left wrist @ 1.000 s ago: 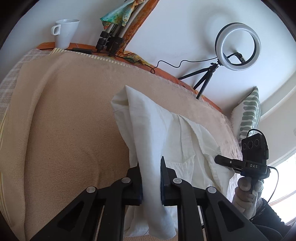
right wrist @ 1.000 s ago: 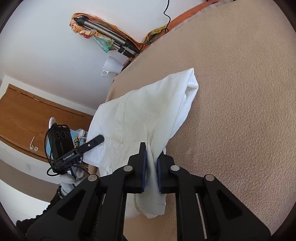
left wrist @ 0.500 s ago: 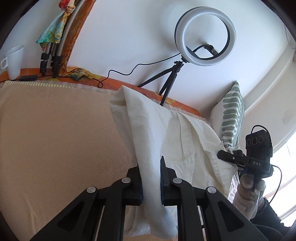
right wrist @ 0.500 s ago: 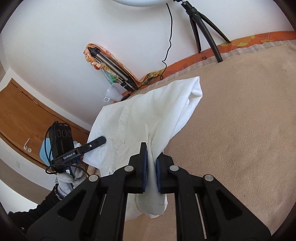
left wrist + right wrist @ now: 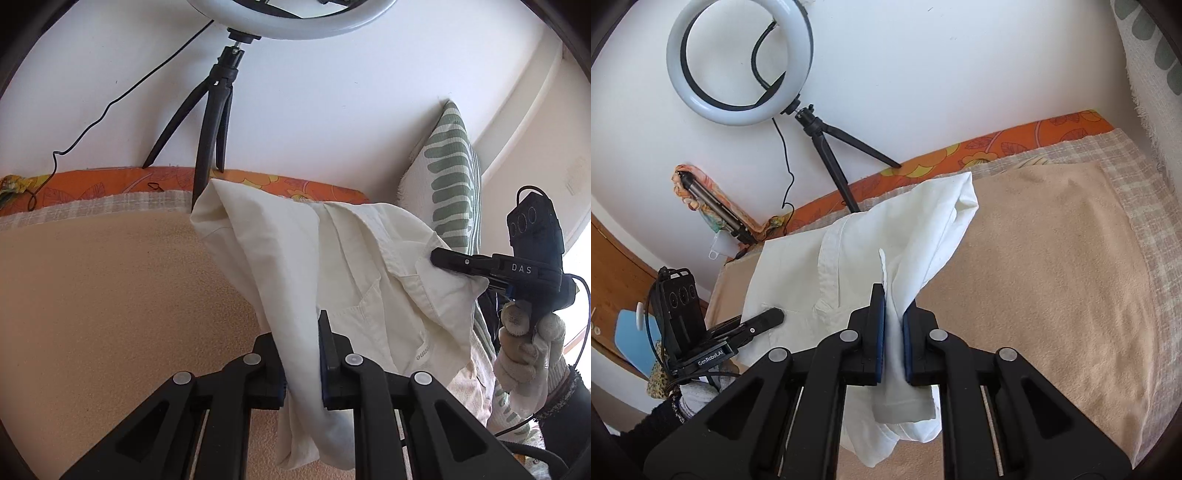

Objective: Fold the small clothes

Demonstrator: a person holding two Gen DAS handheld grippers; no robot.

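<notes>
Shirt [image 5: 332, 266] held up over the blanket [image 5: 110, 302], pinched by both grippers.
Left gripper [image 5: 301, 365] clamped on one bunched edge, right gripper [image 5: 894, 343] clamped on another; ring light [image 5: 738, 62] behind.

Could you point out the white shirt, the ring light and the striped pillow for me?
white shirt [image 5: 295, 258]: left wrist view, on the hanging cloth above the gripper.
ring light [image 5: 738, 59]: right wrist view, on the white ring's right side.
striped pillow [image 5: 450, 173]: left wrist view, on its green-striped face.
</notes>
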